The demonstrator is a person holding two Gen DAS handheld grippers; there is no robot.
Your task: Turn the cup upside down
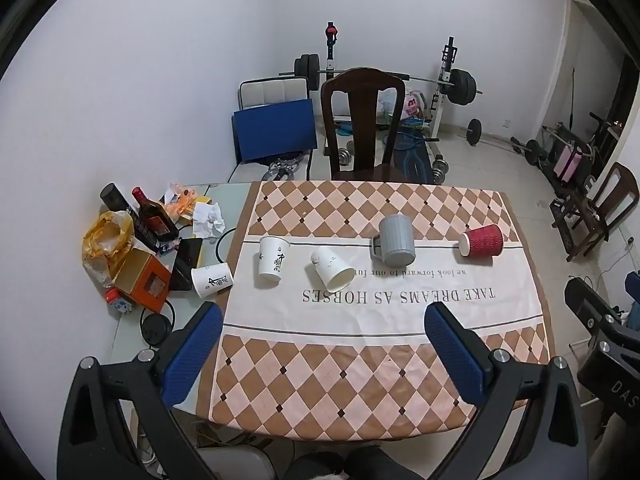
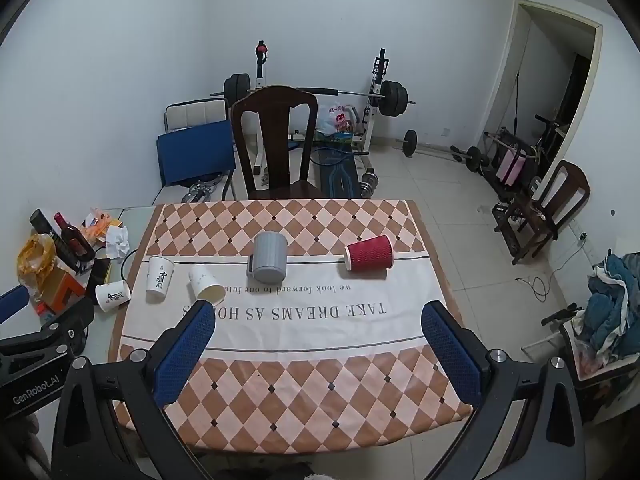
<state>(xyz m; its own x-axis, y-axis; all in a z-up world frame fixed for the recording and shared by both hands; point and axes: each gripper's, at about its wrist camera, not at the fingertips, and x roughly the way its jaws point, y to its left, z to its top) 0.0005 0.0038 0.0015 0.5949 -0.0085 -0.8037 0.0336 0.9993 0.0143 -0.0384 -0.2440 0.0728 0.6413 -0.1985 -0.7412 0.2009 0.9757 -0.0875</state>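
Above the near edge of the table: both tongs are held in the air, well apart from every cup.
Left gripper (image 1: pixel 324 344): the blue pads are spread wide, and nothing is held between them.
Right gripper (image 2: pixel 318 344): it is also spread wide and empty; its black body is seen at the right edge of the left wrist view.
Tablecloth (image 2: pixel 280 392): a checked cloth with a white printed band is laid on the table; all but one of the cups are found on this band.
Grey mug (image 2: pixel 270 258): it is placed mouth down near the middle, with its handle to the left side; it looks stiff and heavier than the others.
Red paper cup (image 2: pixel 370 258): it is lying on its side, right of the grey mug and apart from it. It is judged light and soft, so it can be crushed or can roll. It should be taken across the ribbed wall near the middle, with gentle pressure.
White paper cups: one (image 1: pixel 272 260) is standing mouth down, one (image 1: pixel 334 270) is lying on its side with the mouth toward the camera, and one (image 1: pixel 212 280) is lying just off the left edge of the cloth. They are judged thin and smooth, easily dented.
Which cup is meant: it cannot be told from the task sentence; the lying cups are the probable ones.
Left clutter: a dark bottle (image 1: pixel 154 216) and an orange box (image 1: pixel 142 280) are seen beside the cloth.
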